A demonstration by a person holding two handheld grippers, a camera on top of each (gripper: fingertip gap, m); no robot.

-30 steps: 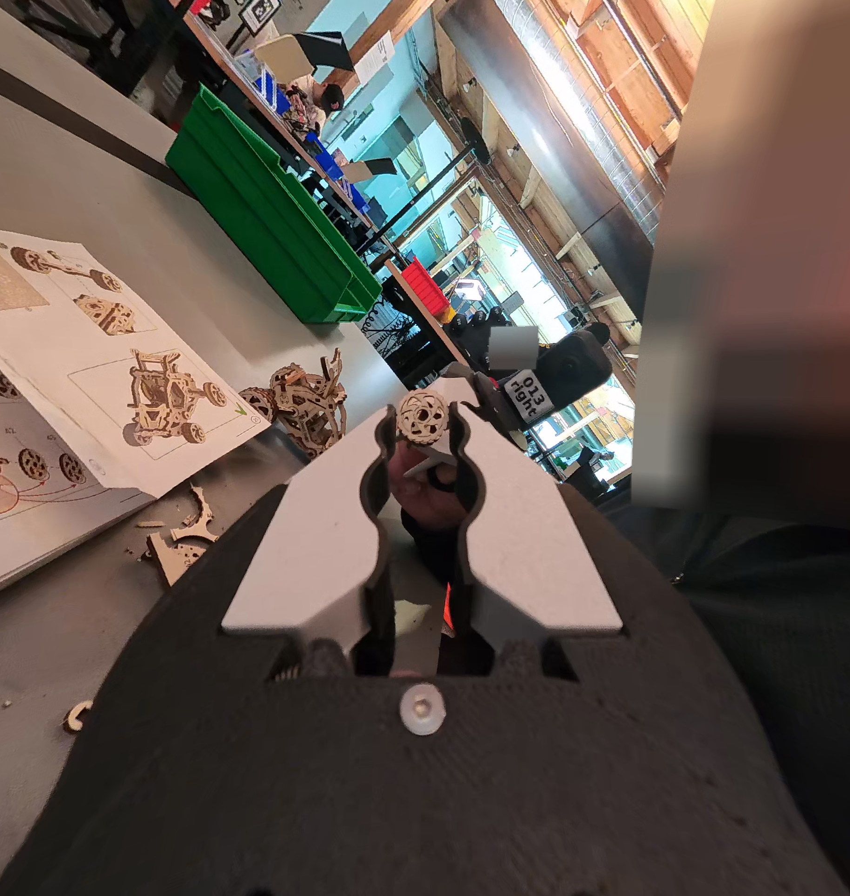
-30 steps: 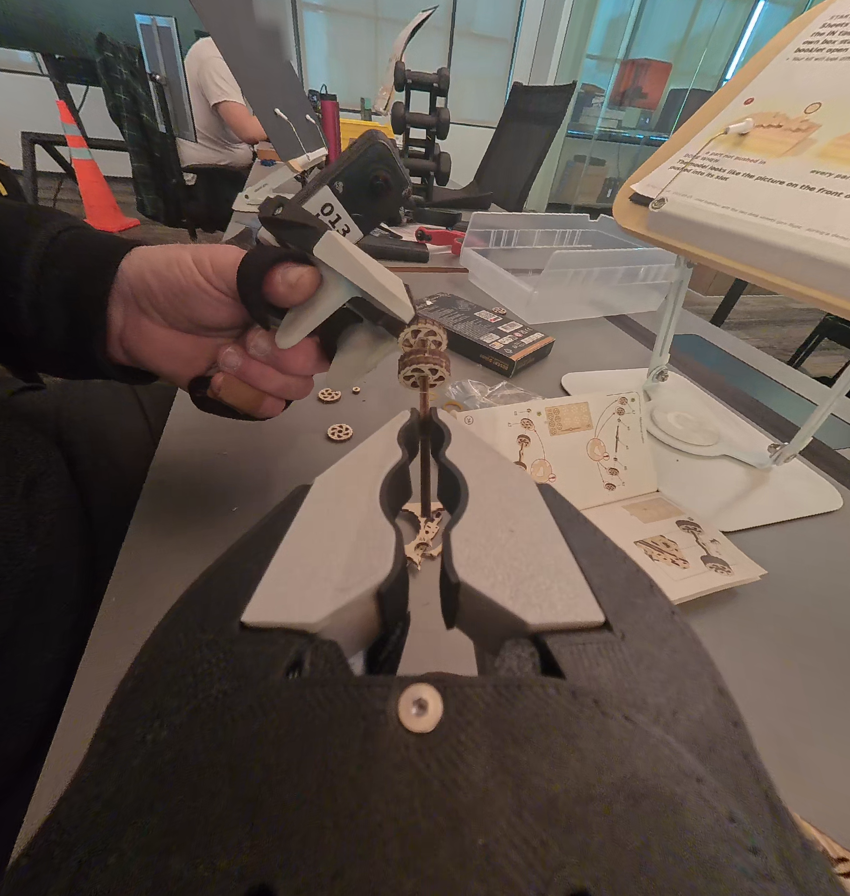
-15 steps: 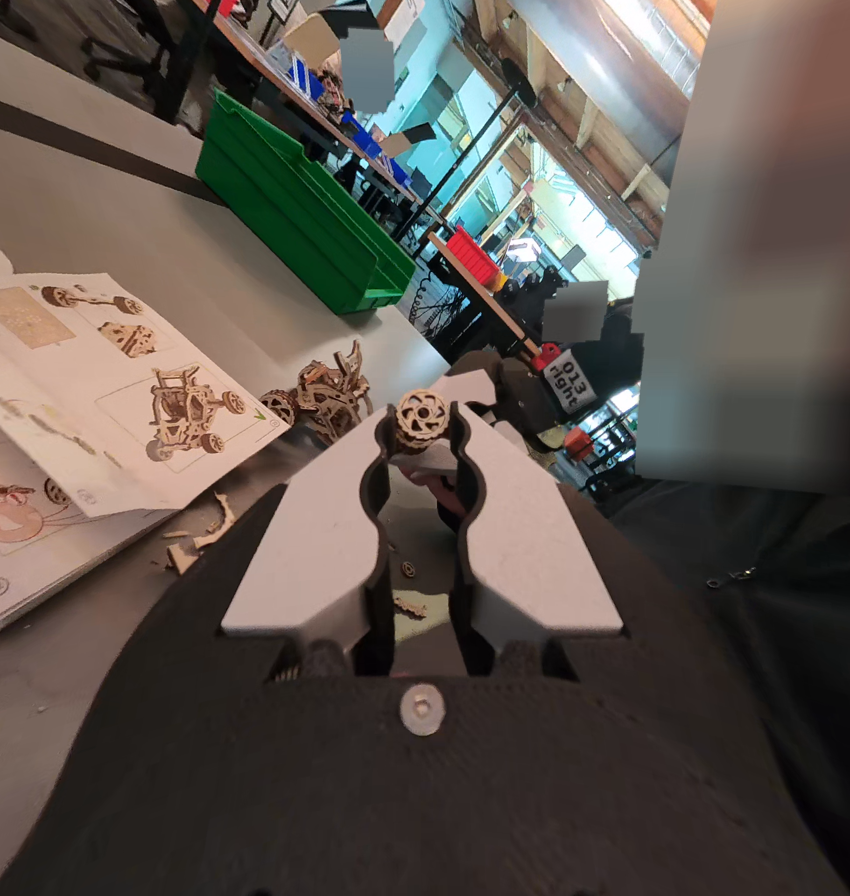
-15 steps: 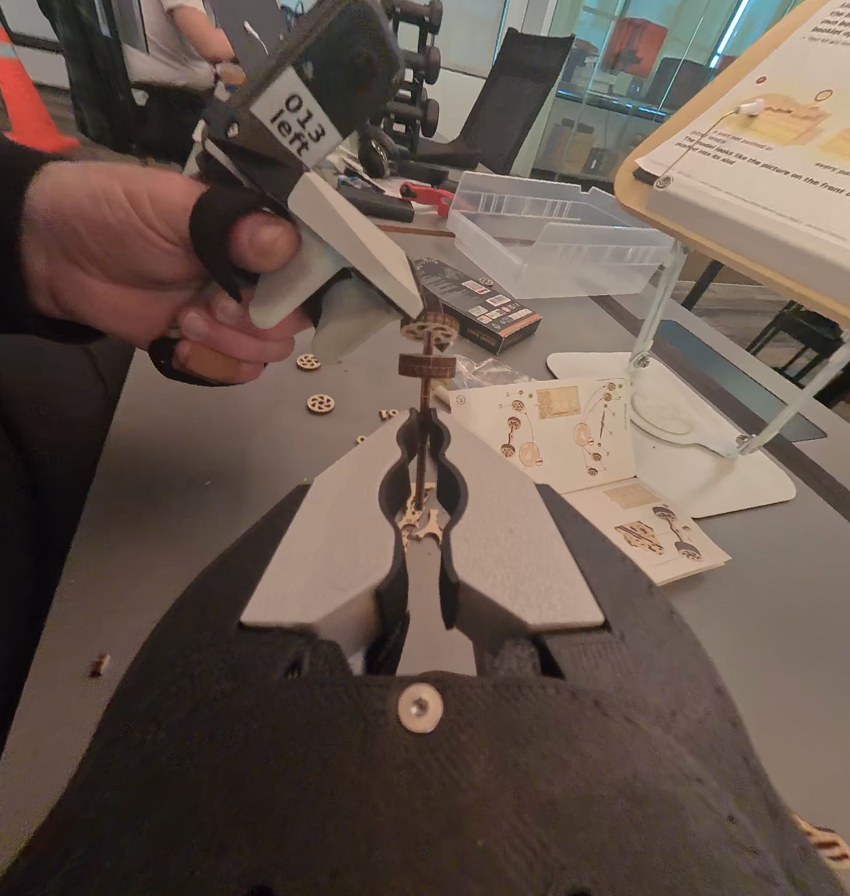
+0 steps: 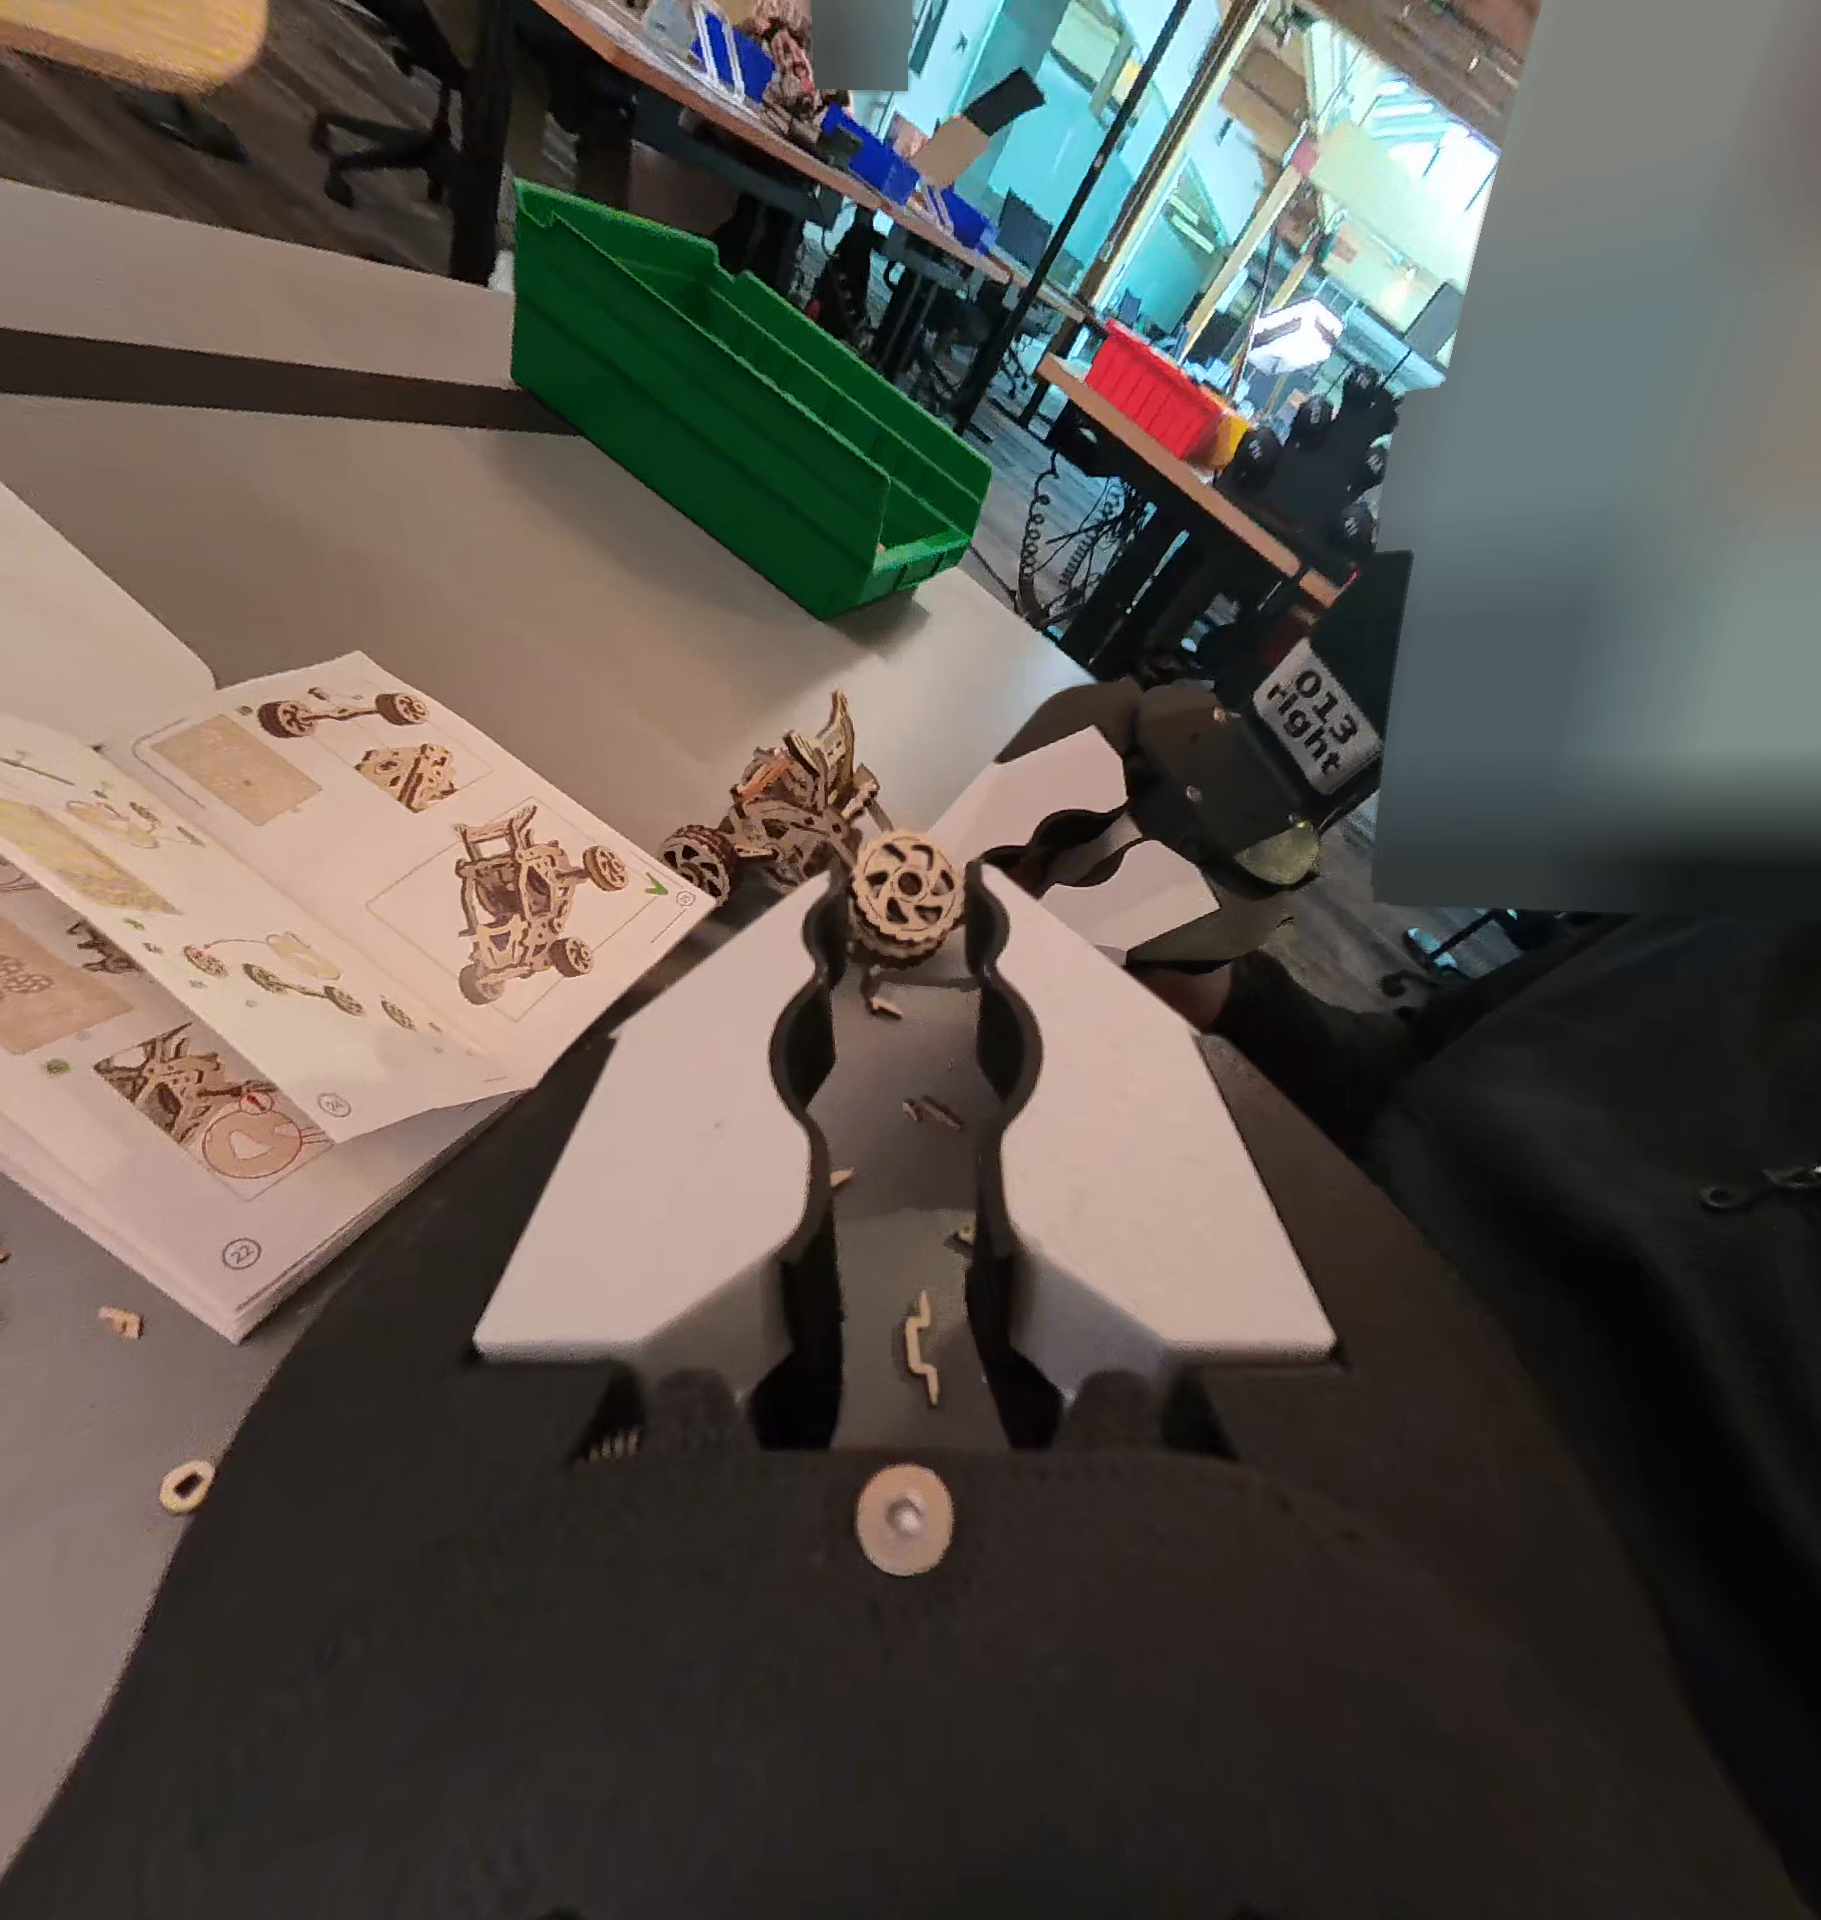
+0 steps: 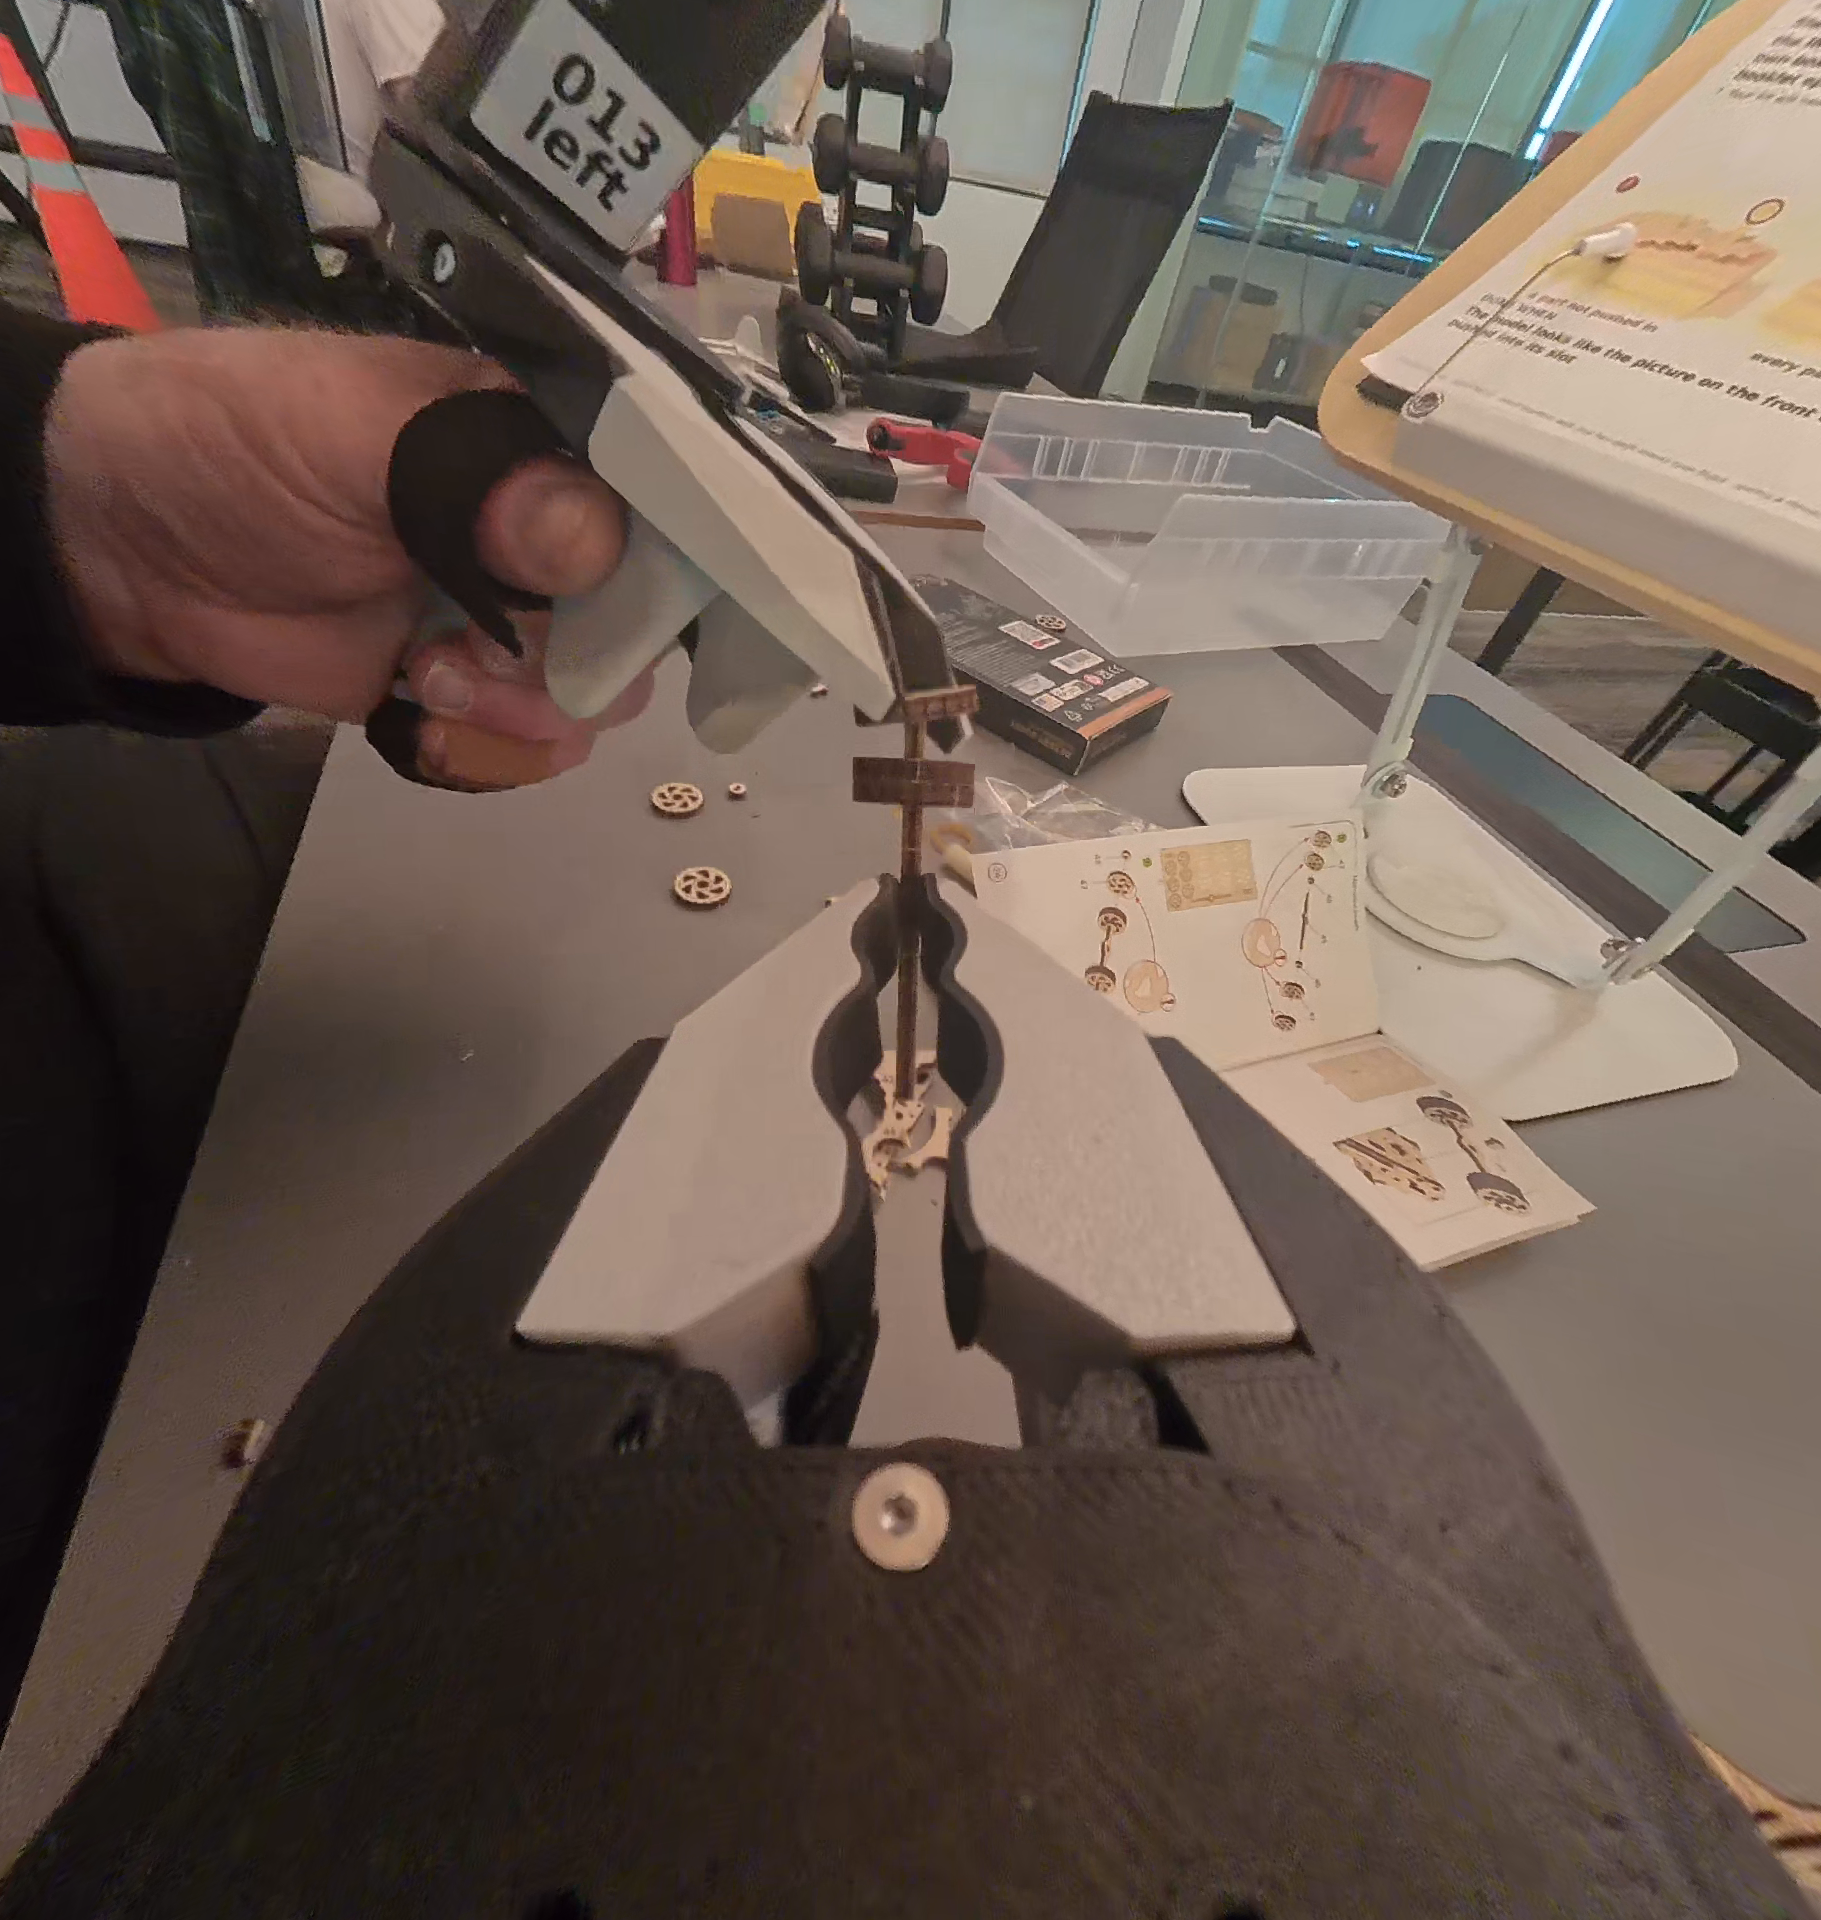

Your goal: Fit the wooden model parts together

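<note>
The left gripper (image 5: 904, 902) pinches a small wooden wheel (image 5: 904, 885) at its fingertips, over the grey table (image 6: 470, 987). The right gripper (image 6: 904, 902) clamps a thin wooden axle (image 6: 908, 935) upright, whose top meets that wheel, with a second wheel (image 6: 912, 781) just beneath.

The lower end of the wooden axle (image 6: 907, 997) is hidden between the right gripper's (image 6: 904, 894) fingers. The open instruction booklet (image 5: 262, 935) is cut off by the left edge of the left wrist view. A mosaic patch covers that view's upper right. The tabletop scraps (image 5: 921, 1345) are too small to identify.
</note>
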